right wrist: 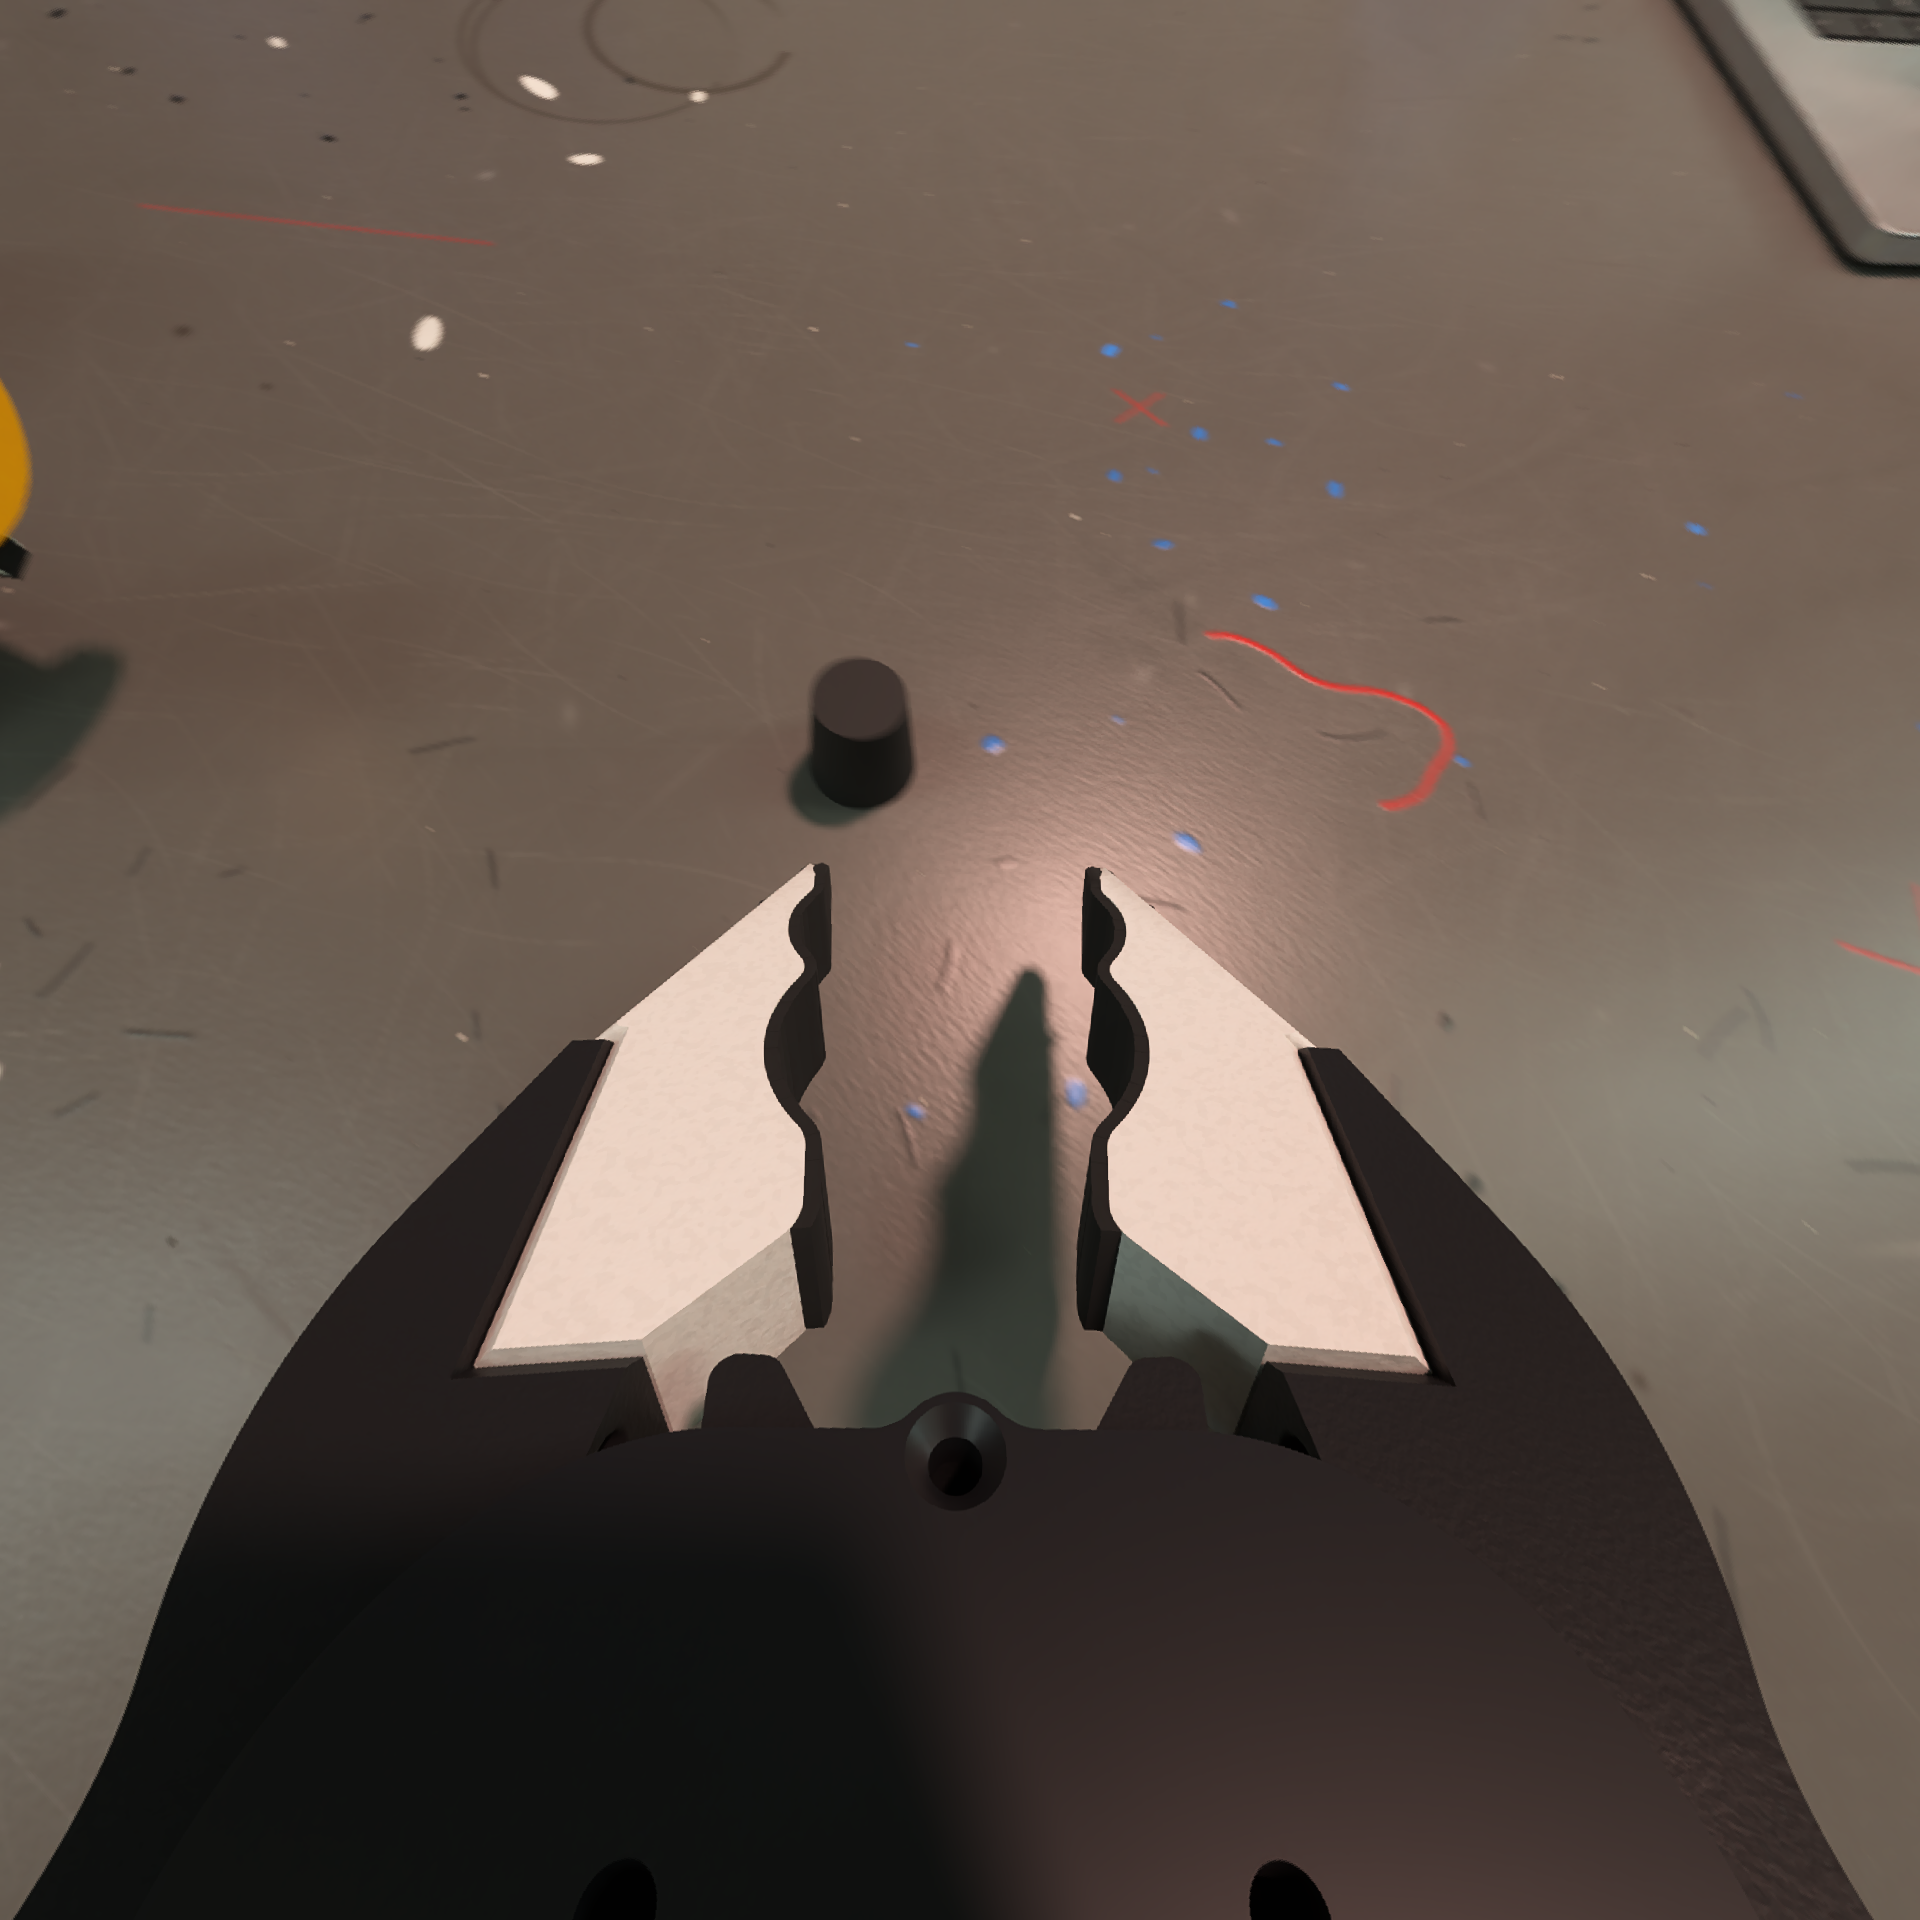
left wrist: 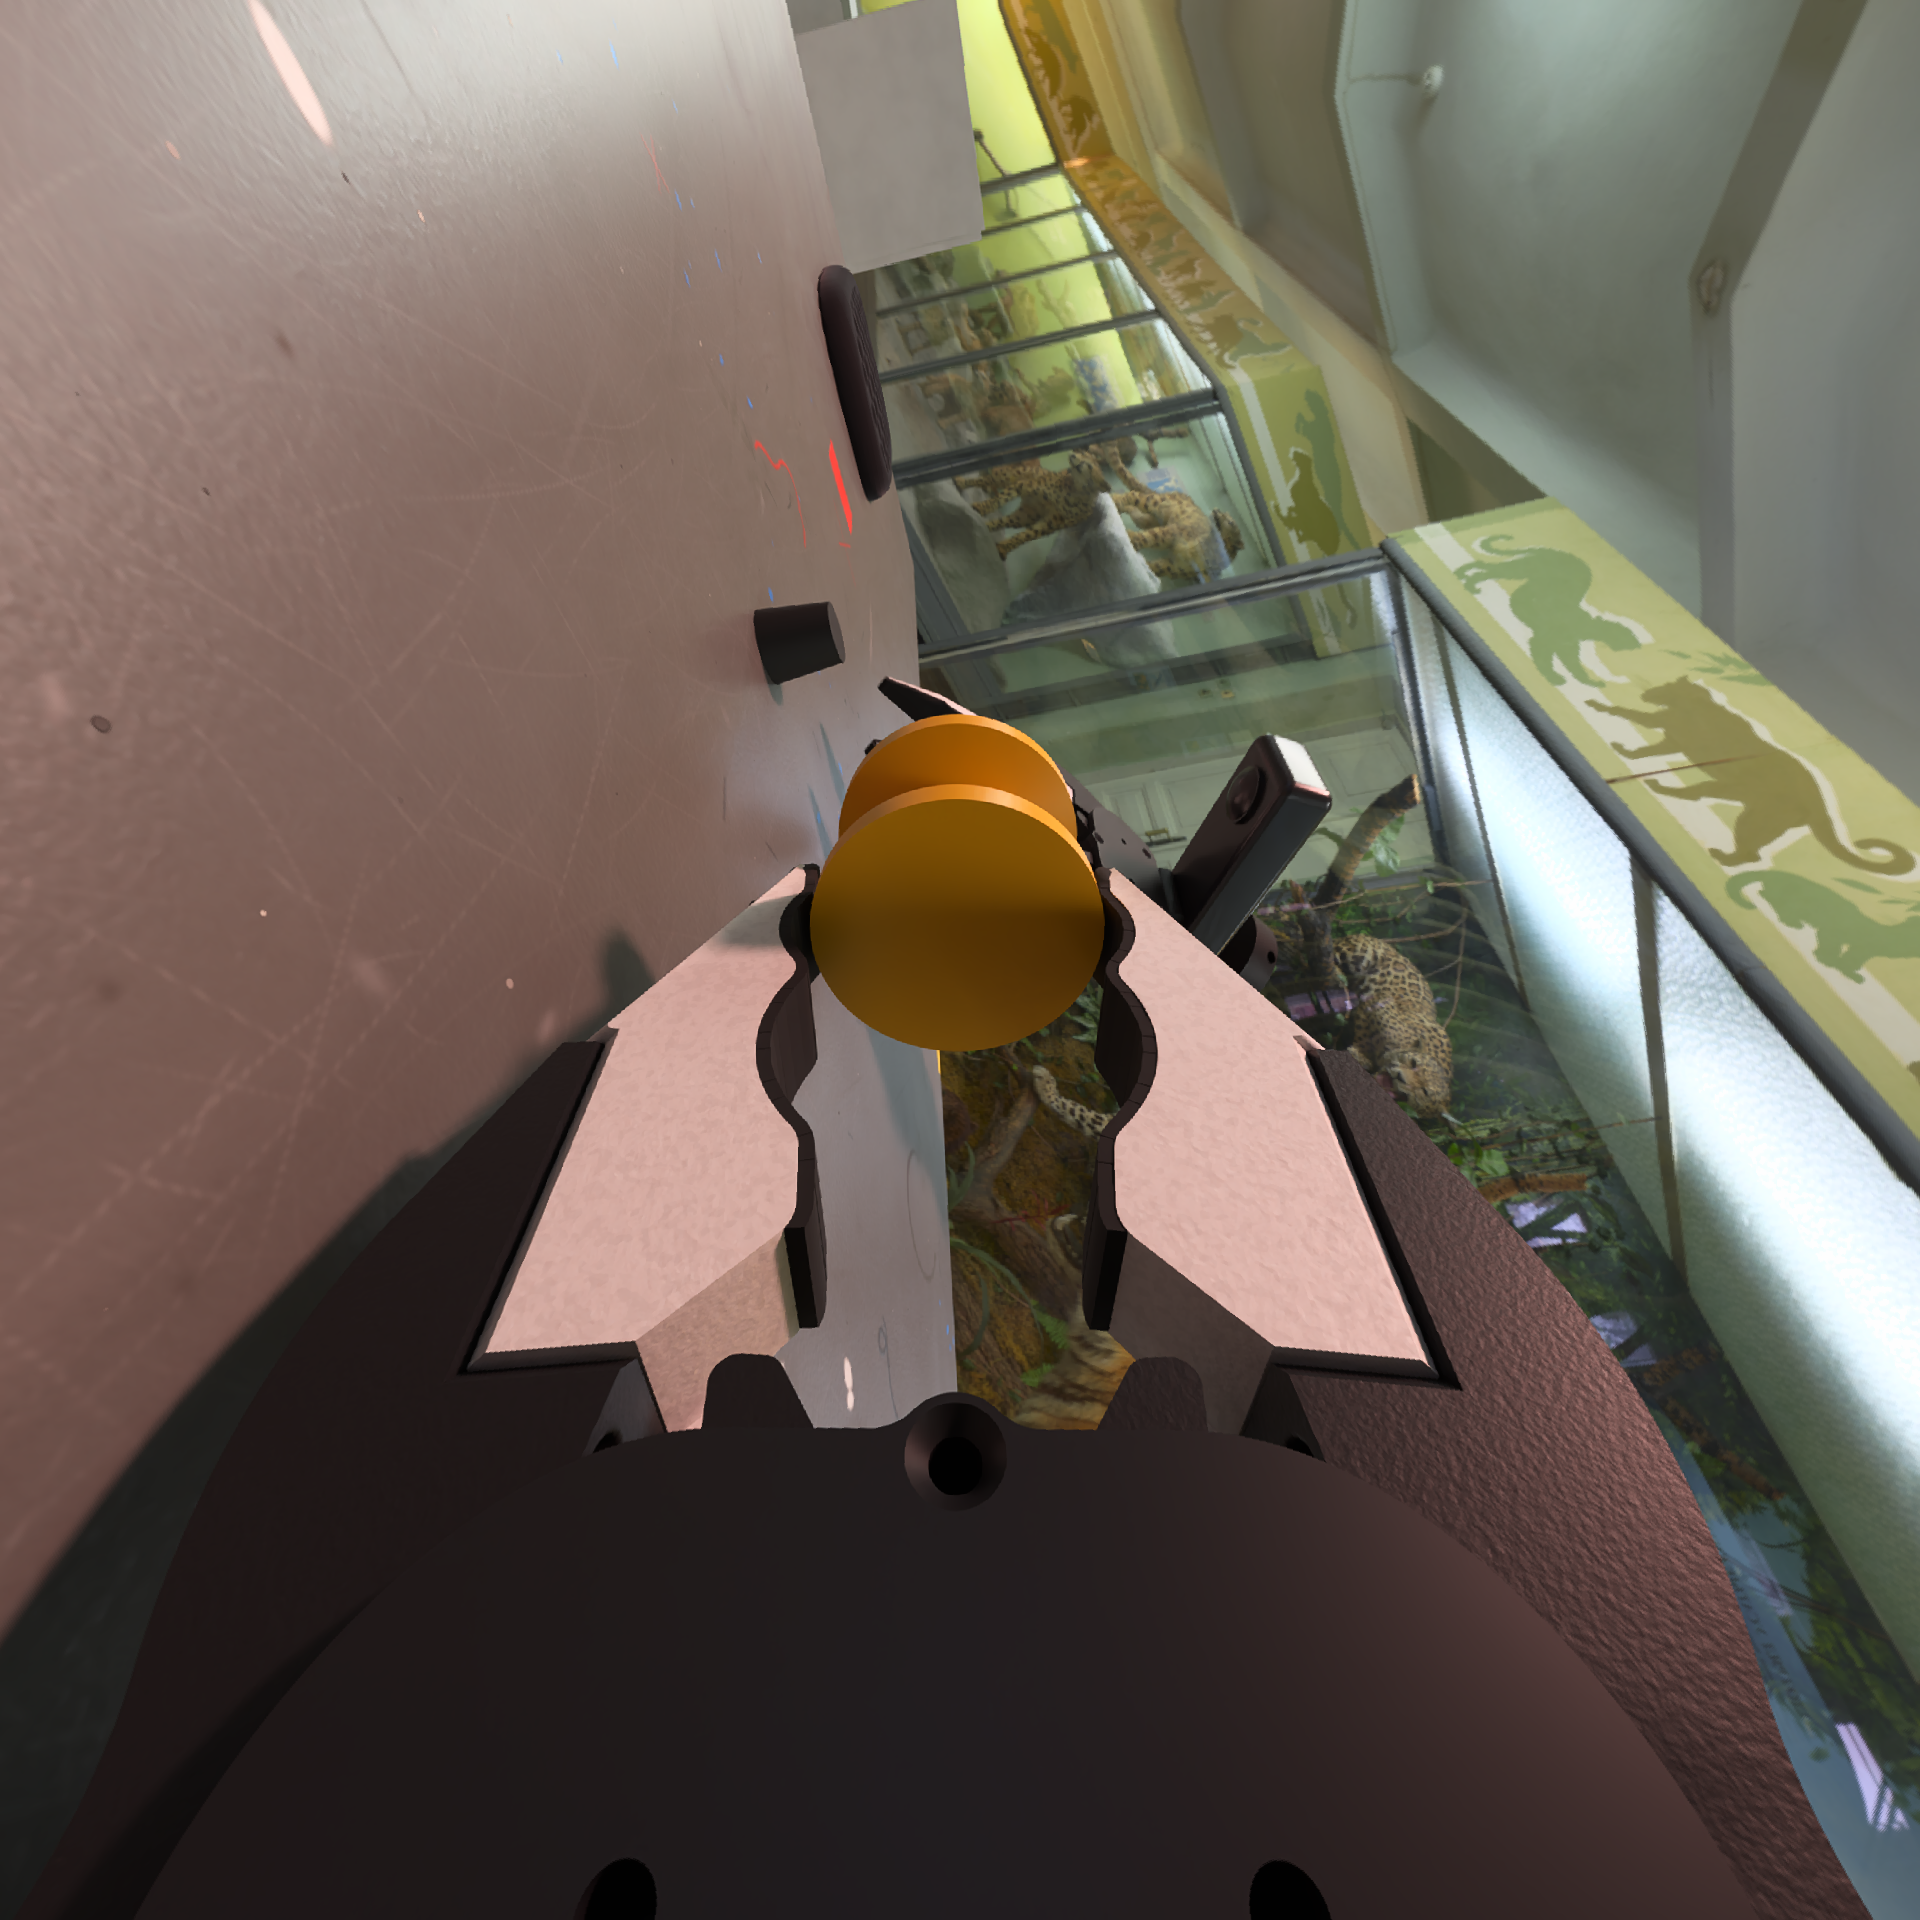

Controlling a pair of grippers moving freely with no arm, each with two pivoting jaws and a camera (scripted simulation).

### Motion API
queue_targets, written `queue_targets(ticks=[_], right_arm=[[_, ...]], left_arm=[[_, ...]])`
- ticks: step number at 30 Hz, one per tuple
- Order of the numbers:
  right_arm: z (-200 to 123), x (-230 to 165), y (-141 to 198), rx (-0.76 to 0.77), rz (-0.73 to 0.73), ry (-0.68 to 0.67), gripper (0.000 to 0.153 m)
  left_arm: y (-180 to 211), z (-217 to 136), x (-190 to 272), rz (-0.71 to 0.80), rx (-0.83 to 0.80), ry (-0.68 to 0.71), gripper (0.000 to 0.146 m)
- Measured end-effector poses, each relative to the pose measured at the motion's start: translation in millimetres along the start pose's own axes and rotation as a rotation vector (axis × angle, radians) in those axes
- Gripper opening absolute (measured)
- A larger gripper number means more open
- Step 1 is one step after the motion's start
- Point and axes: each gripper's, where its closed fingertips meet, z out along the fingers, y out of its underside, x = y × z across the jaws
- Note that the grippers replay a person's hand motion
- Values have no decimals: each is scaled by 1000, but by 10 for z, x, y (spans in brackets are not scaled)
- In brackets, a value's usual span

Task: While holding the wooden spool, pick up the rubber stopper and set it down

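My left gripper (left wrist: 956, 883) is shut on the orange wooden spool (left wrist: 956, 914), held at its fingertips above the table; the view is rolled, so the table (left wrist: 364, 520) stands at the left. The dark rubber stopper (left wrist: 798, 642) stands on the table beyond the spool. In the right wrist view the stopper (right wrist: 860, 732) stands upright, narrow end up, just ahead and slightly left of my right gripper (right wrist: 956, 873). That gripper is open, empty and above the table (right wrist: 623, 520). The spool's edge (right wrist: 8, 457) shows at the far left. The right gripper (left wrist: 1226, 831) also shows behind the spool.
A dark flat round disc (left wrist: 857, 379) lies on the table beyond the stopper. A white box (left wrist: 894, 135) stands farther on. A grey laptop corner (right wrist: 1829, 114) sits at the table's top right. The table edge runs close behind the stopper in the left wrist view.
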Motion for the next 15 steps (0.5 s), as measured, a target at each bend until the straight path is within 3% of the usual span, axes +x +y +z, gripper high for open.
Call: queue_targets(ticks=[3, 8, 12, 15], right_arm=[[174, -153, -96, -13, -5, -37, 50], [415, -158, -129, -74, -55, 48, 50], [469, -201, -180, -71, -132, 81, 25], [483, -340, -277, -30, -173, 22, 25]], left_arm=[[6, -5, -4, 17, 1, -7, 52], [-20, -49, -22, 15, 21, -10, 52], [-53, -89, -5, 25, 32, -5, 52], [-84, -122, 17, 45, 44, -7, 52]])
